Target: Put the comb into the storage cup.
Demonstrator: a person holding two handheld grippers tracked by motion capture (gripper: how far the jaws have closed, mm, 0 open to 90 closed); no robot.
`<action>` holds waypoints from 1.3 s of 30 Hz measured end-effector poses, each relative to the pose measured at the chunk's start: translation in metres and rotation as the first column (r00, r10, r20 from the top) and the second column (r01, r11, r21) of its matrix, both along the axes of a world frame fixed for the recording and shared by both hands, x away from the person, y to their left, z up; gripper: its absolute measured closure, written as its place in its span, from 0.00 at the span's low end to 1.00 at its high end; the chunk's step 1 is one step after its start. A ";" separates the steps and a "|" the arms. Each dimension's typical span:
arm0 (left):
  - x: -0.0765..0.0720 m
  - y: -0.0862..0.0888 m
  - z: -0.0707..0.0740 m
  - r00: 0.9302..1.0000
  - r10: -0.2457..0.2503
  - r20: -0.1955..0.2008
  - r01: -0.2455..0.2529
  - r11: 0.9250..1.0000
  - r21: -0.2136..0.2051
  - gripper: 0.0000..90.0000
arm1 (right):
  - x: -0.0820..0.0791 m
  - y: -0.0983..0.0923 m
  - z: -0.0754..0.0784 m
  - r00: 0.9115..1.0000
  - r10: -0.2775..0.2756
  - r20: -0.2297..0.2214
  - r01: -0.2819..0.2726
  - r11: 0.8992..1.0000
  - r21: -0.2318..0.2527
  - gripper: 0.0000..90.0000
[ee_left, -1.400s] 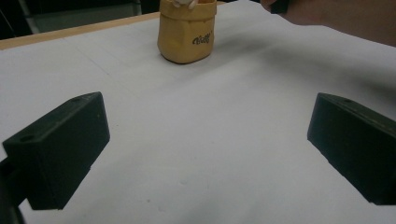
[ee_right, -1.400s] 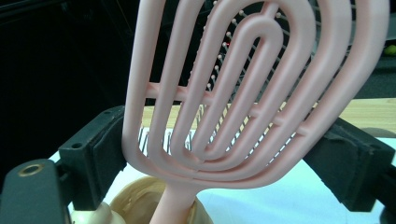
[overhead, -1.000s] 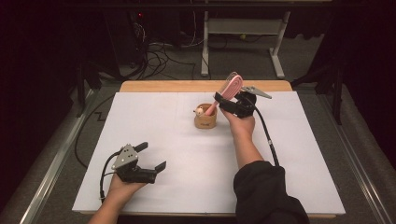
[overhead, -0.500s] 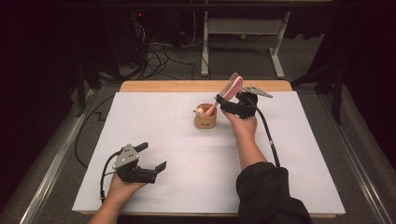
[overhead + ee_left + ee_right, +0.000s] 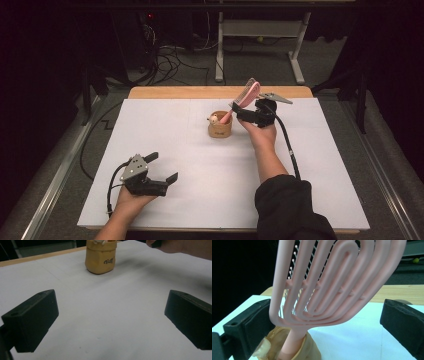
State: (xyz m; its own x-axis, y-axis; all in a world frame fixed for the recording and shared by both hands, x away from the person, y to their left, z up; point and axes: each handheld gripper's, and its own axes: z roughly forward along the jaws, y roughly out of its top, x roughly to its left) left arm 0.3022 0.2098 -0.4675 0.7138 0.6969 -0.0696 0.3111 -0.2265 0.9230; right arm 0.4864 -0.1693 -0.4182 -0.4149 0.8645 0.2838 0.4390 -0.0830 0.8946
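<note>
Just been opening wide, the right gripper (image 5: 327, 322) lets go of the pink brush (image 5: 332, 282), now standing handle-down in the little tan pot (image 5: 220, 127) mid-table, so likely done; left gripper (image 5: 159, 172) spread too, holding nothing.

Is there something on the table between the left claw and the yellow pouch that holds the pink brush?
Nothing visible: between the open left claw and the yellow pouch lies only the white table.

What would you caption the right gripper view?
Pink hairbrush standing handle-down in a tan pouch, between the right claw and its open jaws.
</note>
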 end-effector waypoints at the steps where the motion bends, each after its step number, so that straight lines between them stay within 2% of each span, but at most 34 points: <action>1: 0.001 0.001 0.000 1.000 -0.001 -0.005 0.001 1.000 -0.005 0.00 | 0.000 0.000 0.000 1.000 0.001 -0.001 -0.001 1.000 -0.008 0.01; 6: 0.001 0.002 0.000 1.000 0.001 -0.010 -0.002 1.000 -0.004 0.00 | -0.006 -0.004 0.004 1.000 0.004 0.011 -0.004 0.999 -0.032 0.01; 12: 0.002 0.002 -0.001 1.000 0.002 -0.012 -0.002 1.000 -0.005 0.00 | -0.019 -0.010 0.008 0.999 0.005 0.041 -0.003 0.999 -0.053 0.01; 16: 0.002 0.001 -0.002 1.000 0.004 -0.013 -0.004 1.000 -0.004 0.00 | -0.029 -0.014 0.008 0.998 0.018 0.064 -0.013 0.996 -0.085 0.01; 26: 0.005 0.005 -0.002 0.999 0.018 -0.030 -0.019 1.000 -0.022 0.00 | -0.062 -0.027 -0.006 0.996 0.059 0.073 -0.046 0.984 -0.170 0.01; 39: 0.006 0.009 -0.002 0.999 0.032 -0.027 -0.033 0.999 -0.035 0.00 | -0.110 -0.061 -0.024 0.992 0.081 0.096 -0.061 0.978 -0.198 0.01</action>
